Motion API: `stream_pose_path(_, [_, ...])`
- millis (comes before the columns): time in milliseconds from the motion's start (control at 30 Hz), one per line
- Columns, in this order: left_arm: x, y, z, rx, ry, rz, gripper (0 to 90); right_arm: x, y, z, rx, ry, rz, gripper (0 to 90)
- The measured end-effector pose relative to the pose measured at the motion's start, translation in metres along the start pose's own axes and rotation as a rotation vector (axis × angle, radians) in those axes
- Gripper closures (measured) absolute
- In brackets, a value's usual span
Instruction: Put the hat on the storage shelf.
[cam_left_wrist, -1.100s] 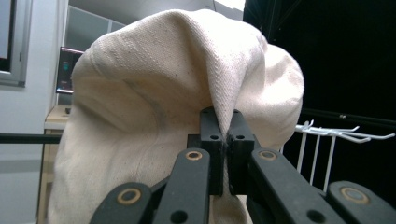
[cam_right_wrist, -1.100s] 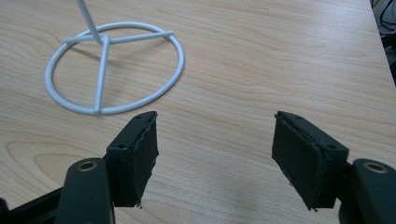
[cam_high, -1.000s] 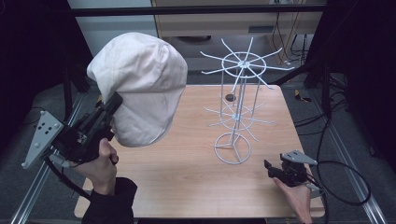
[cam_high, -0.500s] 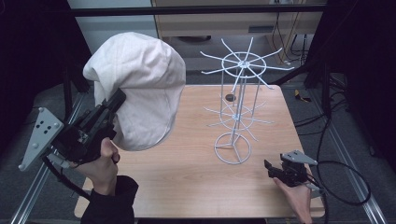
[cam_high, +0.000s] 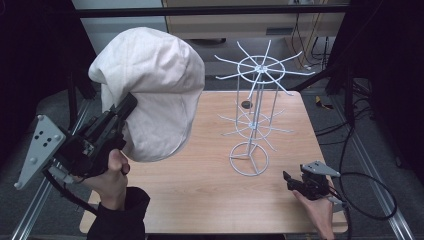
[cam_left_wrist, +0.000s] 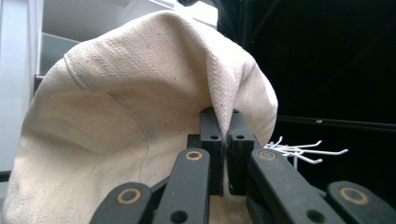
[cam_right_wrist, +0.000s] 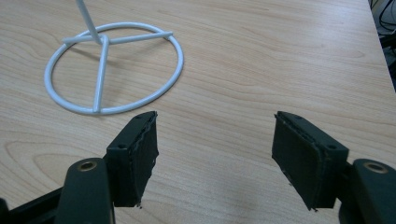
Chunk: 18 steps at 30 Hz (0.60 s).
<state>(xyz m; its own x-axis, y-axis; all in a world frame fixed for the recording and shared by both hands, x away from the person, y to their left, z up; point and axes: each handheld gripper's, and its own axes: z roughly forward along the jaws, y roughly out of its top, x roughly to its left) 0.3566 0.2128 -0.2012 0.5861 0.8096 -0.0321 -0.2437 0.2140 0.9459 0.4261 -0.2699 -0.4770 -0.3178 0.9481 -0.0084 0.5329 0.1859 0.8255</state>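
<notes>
The left tool (cam_high: 120, 112) is lifted above the worktop's (cam_high: 210, 200) left edge, angled up toward the white wire rack (cam_high: 252, 120), its jaws pinched tight on a fold of a cream cloth hat (cam_high: 150, 85) held in the air left of the rack. The right tool (cam_right_wrist: 215, 154) rests low on the worktop just right of the rack's ring base (cam_right_wrist: 114, 65), jaws spread wide, nothing between them.
</notes>
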Motion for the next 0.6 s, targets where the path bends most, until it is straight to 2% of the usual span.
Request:
stream_pose_path(233, [-0.009, 0.004, 0.005, -0.015, -0.033, -0.020, 88.1, 0.000, 0.000, 0.000, 0.002, -0.001, 0.003, 31.2])
stream_pose_path(600, [-0.022, 0.011, 0.014, -0.029, -0.070, -0.016, 88.1, 0.000, 0.000, -0.001, 0.000, 0.001, 0.005, 31.2])
